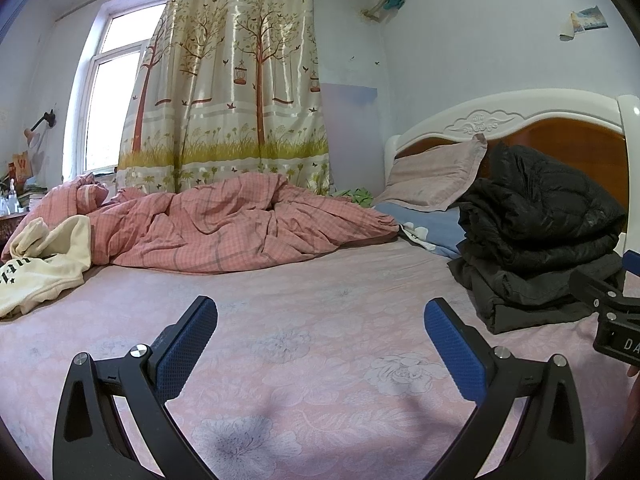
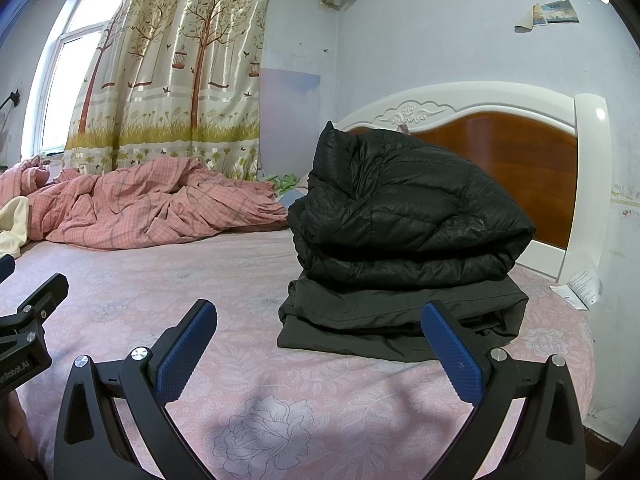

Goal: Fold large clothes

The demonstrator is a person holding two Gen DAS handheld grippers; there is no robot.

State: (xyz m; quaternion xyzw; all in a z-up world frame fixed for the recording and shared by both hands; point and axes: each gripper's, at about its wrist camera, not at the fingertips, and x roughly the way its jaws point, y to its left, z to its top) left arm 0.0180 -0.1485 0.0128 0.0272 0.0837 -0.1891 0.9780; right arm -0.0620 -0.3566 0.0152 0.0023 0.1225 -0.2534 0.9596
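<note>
A folded black puffer jacket (image 2: 404, 216) lies on top of a folded dark grey garment (image 2: 384, 316) on the pink flowered bed sheet (image 2: 240, 288), near the headboard. The same stack shows at the right of the left wrist view (image 1: 536, 232). A cream garment with black lettering (image 1: 44, 264) lies crumpled at the far left of the bed. My left gripper (image 1: 320, 320) is open and empty above the bare sheet. My right gripper (image 2: 320, 320) is open and empty, just in front of the dark stack.
A rumpled pink checked duvet (image 1: 224, 224) lies across the far side of the bed. A pink pillow (image 1: 436, 176) leans on the white and wood headboard (image 1: 560, 128). A curtain (image 1: 232, 80) and window stand behind. A wall (image 2: 624, 200) bounds the right.
</note>
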